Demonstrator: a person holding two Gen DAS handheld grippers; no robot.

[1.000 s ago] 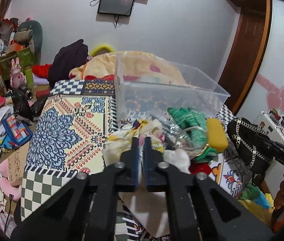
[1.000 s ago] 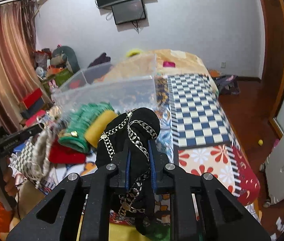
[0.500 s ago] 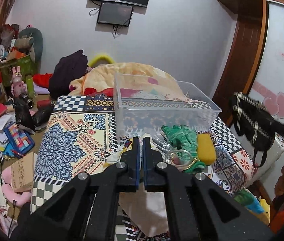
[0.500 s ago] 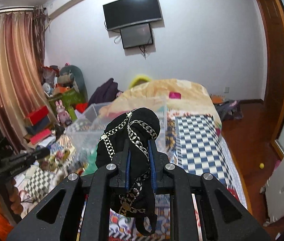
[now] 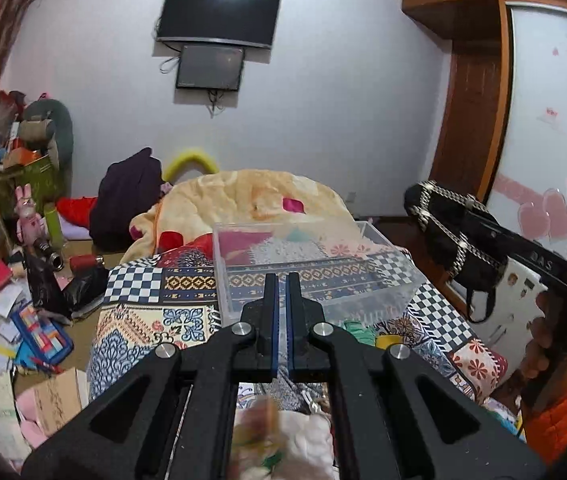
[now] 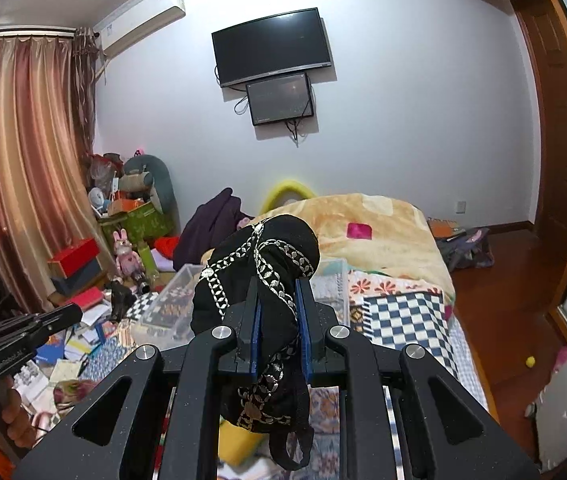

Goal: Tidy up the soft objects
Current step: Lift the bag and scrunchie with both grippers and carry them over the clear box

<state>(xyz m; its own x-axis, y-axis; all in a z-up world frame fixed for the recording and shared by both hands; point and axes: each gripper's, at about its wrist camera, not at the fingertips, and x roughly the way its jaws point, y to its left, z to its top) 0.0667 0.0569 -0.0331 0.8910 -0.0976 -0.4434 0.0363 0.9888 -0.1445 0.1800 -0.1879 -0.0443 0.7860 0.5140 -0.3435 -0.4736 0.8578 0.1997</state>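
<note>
Black chain-trimmed garment (image 6: 267,280) hangs clenched in the right gripper's (image 6: 277,304) fingers above the patterned bed (image 6: 403,312). Left gripper (image 5: 282,304), fingers closed and empty, faces the clear plastic bin (image 5: 315,276); floor clutter (image 5: 15,320) lies left.

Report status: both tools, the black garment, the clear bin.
Left tool shut, nothing between its fingers. Right tool shut on black garment, held in air. Clear bin on bed, nothing seen inside; nothing blocking it.

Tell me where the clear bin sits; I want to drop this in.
The clear bin sits on the patterned bedspread, just beyond the left gripper.
</note>
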